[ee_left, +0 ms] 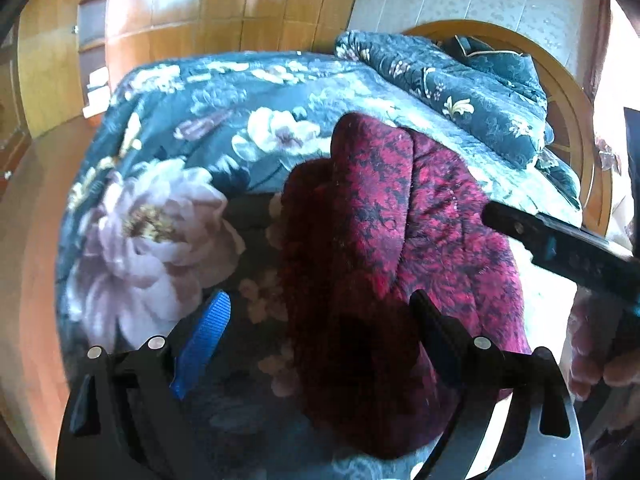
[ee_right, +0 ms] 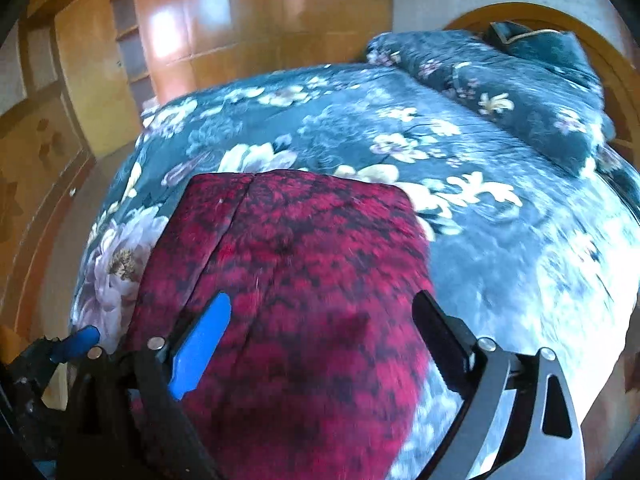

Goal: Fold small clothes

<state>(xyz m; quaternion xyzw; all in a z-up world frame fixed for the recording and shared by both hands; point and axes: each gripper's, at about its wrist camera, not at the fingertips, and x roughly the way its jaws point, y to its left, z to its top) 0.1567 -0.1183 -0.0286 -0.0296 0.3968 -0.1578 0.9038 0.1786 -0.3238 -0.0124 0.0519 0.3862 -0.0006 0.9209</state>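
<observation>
A dark red garment with black pattern point(ee_left: 384, 248) lies folded on the flowered bedspread point(ee_left: 168, 128). My left gripper point(ee_left: 320, 308) hovers above its near end, jaws wide, touching no cloth. In the right wrist view the same red garment point(ee_right: 288, 280) forms a neat rectangle with a fold line down its left part. My right gripper point(ee_right: 322, 312) hangs open over it, nothing between the fingers. The right gripper's body point(ee_left: 560, 244) enters the left wrist view from the right, held by a hand point(ee_left: 592, 360). The left gripper's blue fingertip point(ee_right: 78, 342) shows at the lower left of the right wrist view.
The dark teal bedspread point(ee_right: 440, 184) covers the whole bed. A folded quilt and pillow point(ee_right: 520, 92) lie by the round wooden headboard point(ee_left: 572, 108). Wooden wardrobes point(ee_right: 240, 16) line the far wall, and bare floor point(ee_left: 28, 240) runs along the bed's left edge.
</observation>
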